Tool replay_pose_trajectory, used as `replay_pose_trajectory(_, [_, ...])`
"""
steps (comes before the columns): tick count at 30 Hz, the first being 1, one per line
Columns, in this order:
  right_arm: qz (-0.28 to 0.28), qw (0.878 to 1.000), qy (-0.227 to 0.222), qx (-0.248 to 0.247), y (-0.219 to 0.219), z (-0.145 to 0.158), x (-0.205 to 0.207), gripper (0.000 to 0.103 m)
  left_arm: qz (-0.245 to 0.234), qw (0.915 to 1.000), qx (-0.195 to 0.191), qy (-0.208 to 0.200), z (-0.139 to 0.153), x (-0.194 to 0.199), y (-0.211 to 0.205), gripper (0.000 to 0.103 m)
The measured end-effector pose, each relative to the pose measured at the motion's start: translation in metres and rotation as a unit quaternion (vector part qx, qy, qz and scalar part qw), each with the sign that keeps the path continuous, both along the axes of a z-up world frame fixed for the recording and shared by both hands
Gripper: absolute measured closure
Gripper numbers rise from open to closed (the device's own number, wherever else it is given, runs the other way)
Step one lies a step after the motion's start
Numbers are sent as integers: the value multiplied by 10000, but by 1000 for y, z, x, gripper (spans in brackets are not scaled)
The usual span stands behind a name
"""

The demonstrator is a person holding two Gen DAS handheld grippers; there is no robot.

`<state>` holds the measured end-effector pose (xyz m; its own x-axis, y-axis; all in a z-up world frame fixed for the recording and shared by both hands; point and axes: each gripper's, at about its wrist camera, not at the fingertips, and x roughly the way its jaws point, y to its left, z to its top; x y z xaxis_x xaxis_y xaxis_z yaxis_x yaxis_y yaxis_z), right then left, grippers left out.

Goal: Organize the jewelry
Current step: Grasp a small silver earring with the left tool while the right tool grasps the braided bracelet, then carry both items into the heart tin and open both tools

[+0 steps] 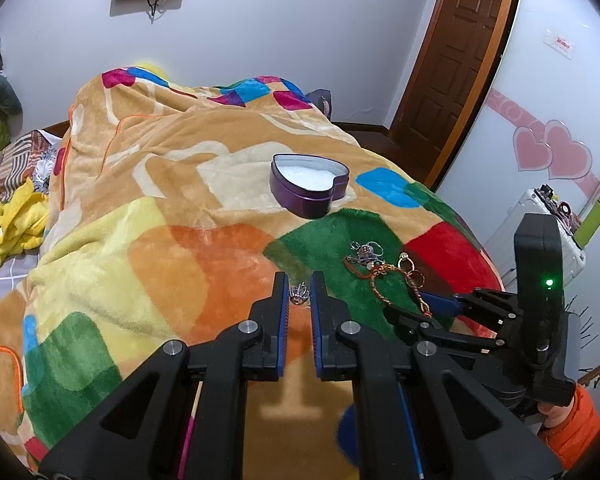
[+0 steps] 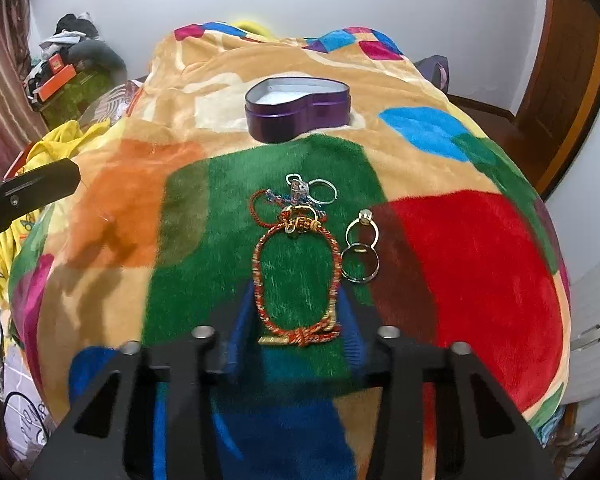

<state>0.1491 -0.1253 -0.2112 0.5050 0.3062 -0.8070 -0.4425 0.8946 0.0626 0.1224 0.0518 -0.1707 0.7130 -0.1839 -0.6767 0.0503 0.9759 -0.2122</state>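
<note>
A purple heart-shaped tin (image 1: 309, 186) with a white lining stands open on the colourful blanket; it also shows in the right wrist view (image 2: 298, 108). My left gripper (image 1: 299, 290) has its jaws narrowly apart around a small silver ornament (image 1: 299, 294), not pressing on it. A pile of jewelry lies on the green patch: a red and gold braided bracelet (image 2: 296, 276), silver rings (image 2: 360, 248) and a silver hoop (image 2: 322, 191). My right gripper (image 2: 296, 304) is open, its blurred blue fingers on either side of the bracelet's near end. It shows in the left wrist view (image 1: 424, 308).
The blanket (image 1: 160, 208) covers a bed with a raised fold at the back. Yellow clothing (image 1: 8, 224) lies left of it. A brown door (image 1: 456, 52) and a white cabinet with pink hearts (image 1: 552, 152) stand on the right. Clutter (image 2: 68, 64) is piled at the far left.
</note>
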Motion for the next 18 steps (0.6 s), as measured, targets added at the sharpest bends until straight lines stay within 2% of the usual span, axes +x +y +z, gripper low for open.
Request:
replay_pose_trajectory(9, [50,10000,-3,81,0,3,-1,84,2,10000,-17,-79,5,1,-2,94])
replay_pose_trajectory(18, [-15,9995,-102,287,-8,18,-2,85,5,9999,-11,-159,12,6,-2,94])
